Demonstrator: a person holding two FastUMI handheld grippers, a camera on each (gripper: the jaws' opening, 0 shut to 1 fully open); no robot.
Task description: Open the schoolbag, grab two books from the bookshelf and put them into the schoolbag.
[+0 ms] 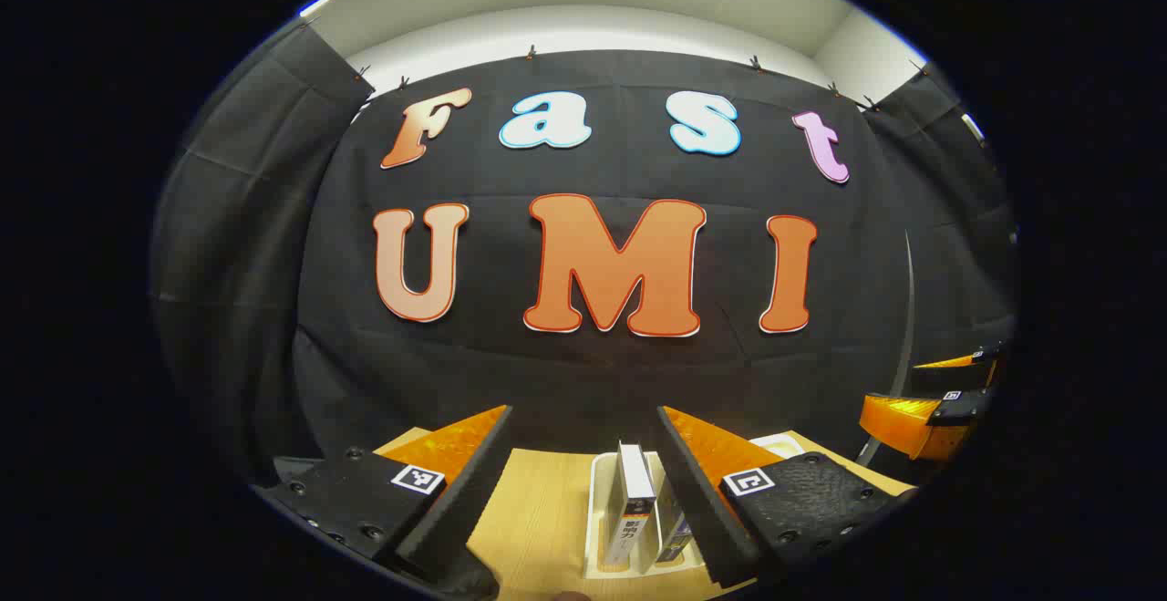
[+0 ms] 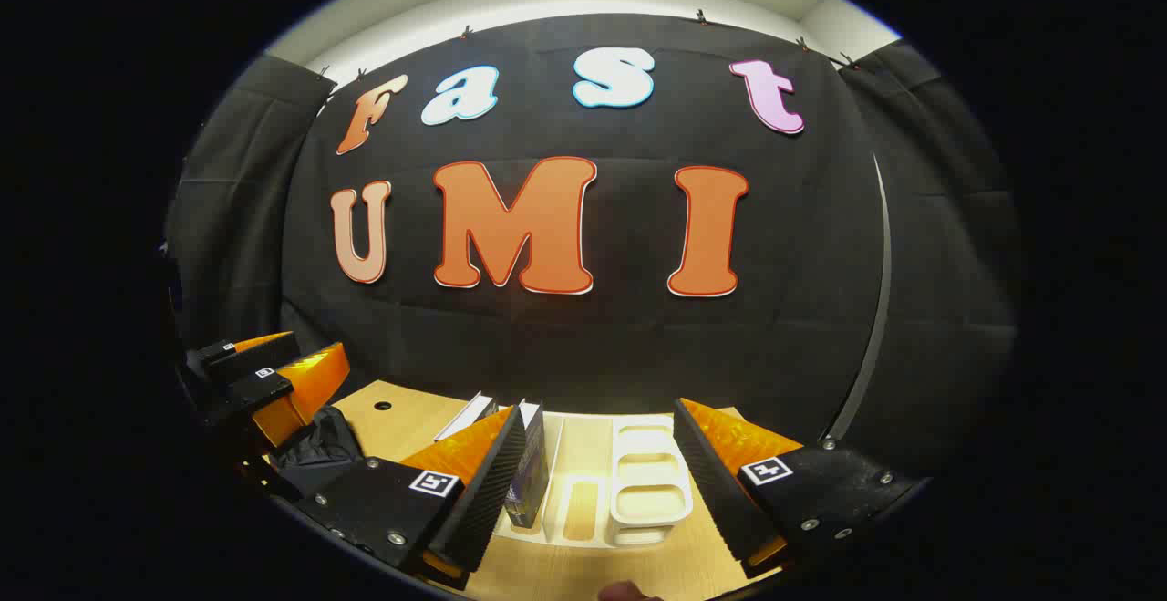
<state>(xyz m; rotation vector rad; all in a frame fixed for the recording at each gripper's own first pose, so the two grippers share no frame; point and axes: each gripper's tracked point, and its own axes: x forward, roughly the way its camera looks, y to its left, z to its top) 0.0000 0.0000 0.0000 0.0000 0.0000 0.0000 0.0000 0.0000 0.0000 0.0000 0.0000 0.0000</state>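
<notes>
A white bookshelf rack stands on the wooden table with two upright books in it, a white-spined book and a darker book beside it. My left gripper is open, above and in front of them, touching nothing. In the right gripper view the rack lies below my open right gripper, with a dark book upright at its left end and a white book leaning behind. The black schoolbag lies at the left, under the left gripper.
The wooden table runs up to the black cloth wall. The rack's right-hand compartments hold nothing. The right gripper hangs at the right edge of the left gripper view. A thin curved pole stands at the right.
</notes>
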